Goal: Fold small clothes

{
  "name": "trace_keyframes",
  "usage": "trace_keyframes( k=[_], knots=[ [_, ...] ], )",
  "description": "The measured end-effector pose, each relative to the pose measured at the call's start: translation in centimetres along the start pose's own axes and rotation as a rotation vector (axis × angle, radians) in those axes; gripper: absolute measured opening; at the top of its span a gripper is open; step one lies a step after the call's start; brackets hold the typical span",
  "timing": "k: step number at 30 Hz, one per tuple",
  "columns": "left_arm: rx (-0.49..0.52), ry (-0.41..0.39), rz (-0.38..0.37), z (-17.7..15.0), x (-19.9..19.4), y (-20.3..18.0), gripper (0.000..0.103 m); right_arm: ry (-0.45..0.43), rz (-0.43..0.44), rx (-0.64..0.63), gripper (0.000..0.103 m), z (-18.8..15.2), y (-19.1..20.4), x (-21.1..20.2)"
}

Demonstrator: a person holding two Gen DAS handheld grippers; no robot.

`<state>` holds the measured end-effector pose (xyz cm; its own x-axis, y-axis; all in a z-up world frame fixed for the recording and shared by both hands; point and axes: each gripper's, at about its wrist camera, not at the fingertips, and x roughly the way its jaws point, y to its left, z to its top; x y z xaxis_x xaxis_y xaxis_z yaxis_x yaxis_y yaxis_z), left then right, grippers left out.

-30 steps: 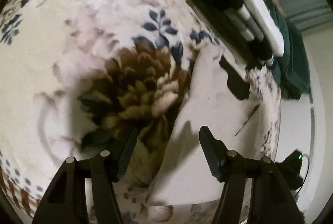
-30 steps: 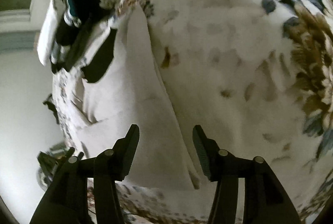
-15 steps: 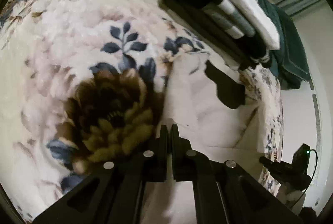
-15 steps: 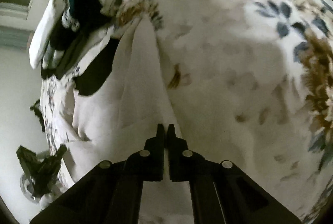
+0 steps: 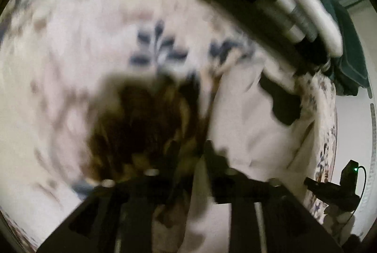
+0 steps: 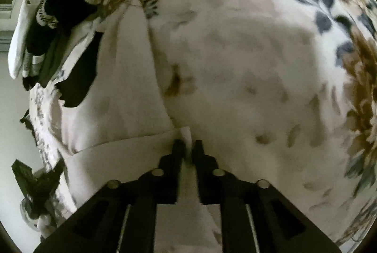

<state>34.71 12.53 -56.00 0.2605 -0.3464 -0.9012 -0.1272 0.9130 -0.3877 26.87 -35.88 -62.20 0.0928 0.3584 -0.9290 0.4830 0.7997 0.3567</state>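
Note:
A small white garment (image 5: 245,116) with a black patch (image 5: 282,104) lies on a floral blanket (image 5: 94,41). It also shows in the right wrist view (image 6: 122,97), with its black patch (image 6: 80,78) at the far end. My left gripper (image 5: 190,149) is shut on the garment's near edge; this view is blurred by motion. My right gripper (image 6: 187,147) is shut on another near corner, and a fold of white cloth sticks up between its fingers. Both hold the cloth lifted off the blanket.
A stack of folded clothes (image 5: 278,8), dark and white, lies at the blanket's far end, also in the right wrist view (image 6: 47,17). A dark green cloth (image 5: 348,64) lies beyond it. The blanket's edge (image 5: 327,135) drops off beside the garment, with a black device (image 5: 339,187) below.
Both grippers closed from open onto the garment's near edge one second ago. Since then they have lifted the cloth, and the left one is moving fast.

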Motion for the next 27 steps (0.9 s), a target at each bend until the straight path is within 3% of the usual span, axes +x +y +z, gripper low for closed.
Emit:
trace_keyframes(
  k=[1,2,7,11,16,18,19,20,22,24,26,27],
  knots=[
    [0.017,-0.019,0.001,0.7,-0.4,-0.4,0.049,-0.012,0.007,-0.011,0.059,0.5,0.5,-0.6],
    [0.041,-0.041,0.003,1.7,-0.8,-1.1,0.057,-0.025,0.013,-0.017,0.062,1.0,0.9,-1.2],
    [0.234,-0.059,0.009,6.9,1.1,-5.8,0.058,-0.091,-0.016,-0.089,0.062,5.4,4.5,-2.5],
    [0.433,0.025,0.065,9.0,5.8,-9.7,0.058,-0.088,-0.072,-0.149,0.062,10.0,7.6,-1.0],
    [0.550,0.128,0.110,9.7,10.1,-11.5,0.058,-0.062,-0.169,-0.240,0.062,14.8,10.7,1.9],
    [0.590,0.140,0.140,9.5,11.0,-11.9,0.055,-0.013,-0.199,-0.285,0.062,15.8,11.7,3.4],
    [0.607,0.135,0.145,9.5,11.0,-12.1,0.045,0.017,-0.212,-0.313,0.062,16.1,12.3,4.0],
    [0.626,0.125,0.143,9.3,10.9,-12.2,0.025,0.036,-0.229,-0.343,0.062,16.3,12.9,4.6],
    [0.632,0.135,0.133,9.2,10.9,-12.1,0.009,0.076,-0.273,-0.406,0.062,16.6,13.9,5.8],
    [0.636,0.113,0.130,9.0,10.5,-12.0,0.005,0.097,-0.303,-0.448,0.054,16.7,14.6,6.4],
    [0.633,0.100,0.119,8.9,9.7,-12.0,0.004,0.085,-0.307,-0.470,0.010,16.6,15.2,6.1],
    [0.629,0.089,0.106,8.9,9.1,-12.1,0.004,0.067,-0.306,-0.469,0.010,16.4,15.4,5.8]
  ],
)
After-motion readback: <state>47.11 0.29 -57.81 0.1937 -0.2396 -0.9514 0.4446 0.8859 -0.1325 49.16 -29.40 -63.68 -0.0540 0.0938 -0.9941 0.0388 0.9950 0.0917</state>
